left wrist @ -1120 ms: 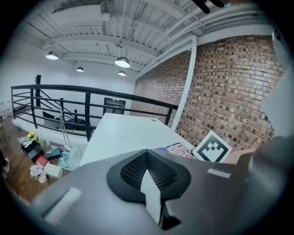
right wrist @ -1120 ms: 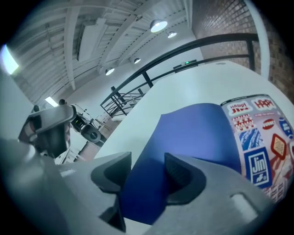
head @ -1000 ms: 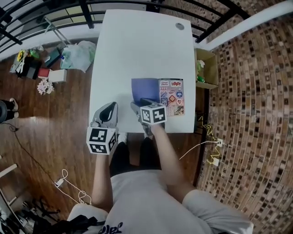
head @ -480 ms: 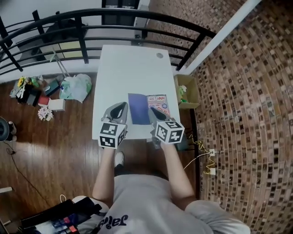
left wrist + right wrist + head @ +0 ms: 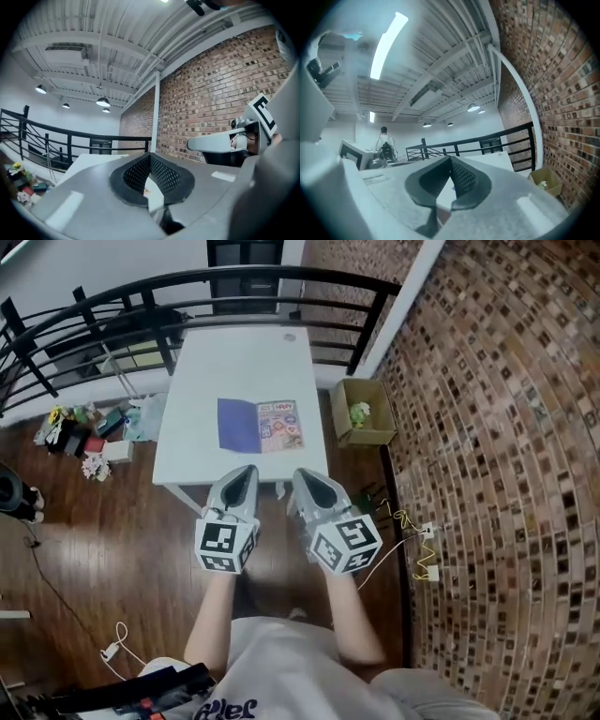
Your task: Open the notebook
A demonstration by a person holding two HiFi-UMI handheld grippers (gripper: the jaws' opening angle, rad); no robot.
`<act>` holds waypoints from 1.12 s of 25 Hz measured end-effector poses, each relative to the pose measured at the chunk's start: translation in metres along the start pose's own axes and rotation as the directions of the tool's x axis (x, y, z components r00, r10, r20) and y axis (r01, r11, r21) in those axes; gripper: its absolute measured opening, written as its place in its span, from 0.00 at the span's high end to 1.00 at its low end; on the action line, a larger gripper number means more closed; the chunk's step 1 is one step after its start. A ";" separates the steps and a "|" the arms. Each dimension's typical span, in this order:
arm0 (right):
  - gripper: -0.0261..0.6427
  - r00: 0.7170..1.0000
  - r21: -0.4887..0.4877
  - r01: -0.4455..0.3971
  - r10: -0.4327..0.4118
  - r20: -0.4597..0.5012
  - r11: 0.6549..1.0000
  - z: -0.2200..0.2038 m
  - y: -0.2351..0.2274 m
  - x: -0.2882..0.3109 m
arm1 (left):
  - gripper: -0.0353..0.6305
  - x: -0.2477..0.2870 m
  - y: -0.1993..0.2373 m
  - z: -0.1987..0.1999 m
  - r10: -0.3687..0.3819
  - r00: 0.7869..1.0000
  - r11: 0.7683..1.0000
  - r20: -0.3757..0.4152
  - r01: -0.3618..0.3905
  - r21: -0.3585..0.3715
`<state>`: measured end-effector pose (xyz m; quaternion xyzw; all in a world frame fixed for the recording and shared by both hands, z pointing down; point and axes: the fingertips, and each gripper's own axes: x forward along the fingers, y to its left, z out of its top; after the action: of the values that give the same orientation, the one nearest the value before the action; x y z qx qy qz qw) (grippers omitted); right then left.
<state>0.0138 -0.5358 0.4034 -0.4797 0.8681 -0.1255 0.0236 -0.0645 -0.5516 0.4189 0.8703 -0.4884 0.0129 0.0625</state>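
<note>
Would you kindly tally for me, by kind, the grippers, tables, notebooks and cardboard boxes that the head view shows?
Grippers: 2, the left gripper and the right gripper
Tables: 1, the white table
Notebooks: 1, the notebook, lying open on the table
Cardboard boxes: 1, the cardboard box beside the table
Total: 5

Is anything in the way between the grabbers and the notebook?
Nothing visible. The open blue-and-sticker-page notebook lies flat on the white table; only bare tabletop and wood floor separate it from the left gripper and right gripper. Both are shut and empty; the right's jaws have just closed.
</note>
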 end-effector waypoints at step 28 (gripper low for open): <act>0.97 0.998 -0.075 -0.064 0.066 0.021 0.995 0.026 0.093 -0.127 | 0.92 -0.159 -0.081 0.058 0.033 0.998 0.997 0.046 -0.036 0.062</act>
<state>0.0091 -0.3870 0.3458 -0.4532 0.8870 -0.0865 0.0202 -0.0809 -0.3821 0.3402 0.8633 -0.5041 0.0099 0.0238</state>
